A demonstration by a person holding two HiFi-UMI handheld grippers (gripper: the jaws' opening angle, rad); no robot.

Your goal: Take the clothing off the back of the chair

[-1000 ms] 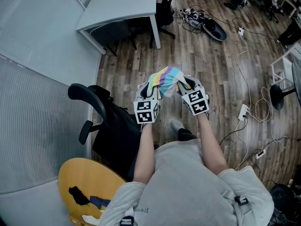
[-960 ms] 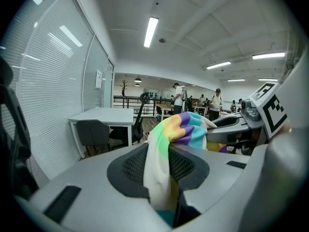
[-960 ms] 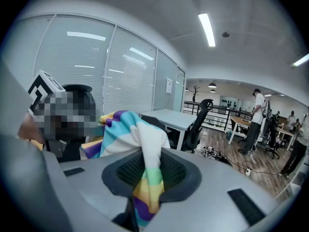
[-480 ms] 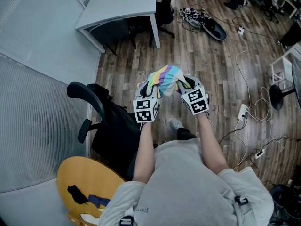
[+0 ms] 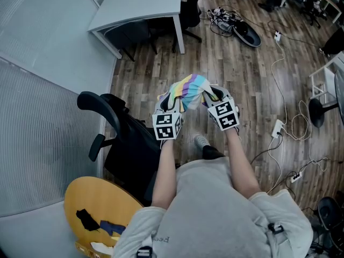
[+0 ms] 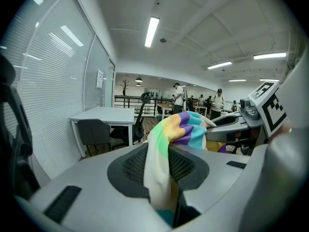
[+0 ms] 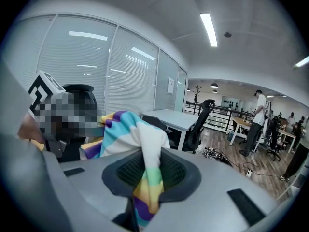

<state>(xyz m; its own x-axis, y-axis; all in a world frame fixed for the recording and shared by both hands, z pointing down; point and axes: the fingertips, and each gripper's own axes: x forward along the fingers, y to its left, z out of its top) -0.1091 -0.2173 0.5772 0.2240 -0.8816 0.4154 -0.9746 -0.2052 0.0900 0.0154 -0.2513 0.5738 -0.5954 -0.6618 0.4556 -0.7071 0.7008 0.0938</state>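
Note:
A striped garment (image 5: 190,90) in yellow, green, blue, purple and white hangs bunched in the air between my two grippers, above the wooden floor. My left gripper (image 5: 173,102) is shut on its left end; in the left gripper view the cloth (image 6: 166,163) runs down between the jaws. My right gripper (image 5: 210,98) is shut on its right end, and the cloth (image 7: 145,178) is pinched there too. The black office chair (image 5: 126,144) stands to my left, below the left gripper, with nothing over its back.
A white desk (image 5: 141,4) stands ahead to the left with a dark chair (image 5: 188,9) beside it. Cables and a power strip (image 5: 278,127) lie on the floor to the right. A round yellow seat (image 5: 102,214) is at lower left. My shoe (image 5: 202,142) is under the grippers.

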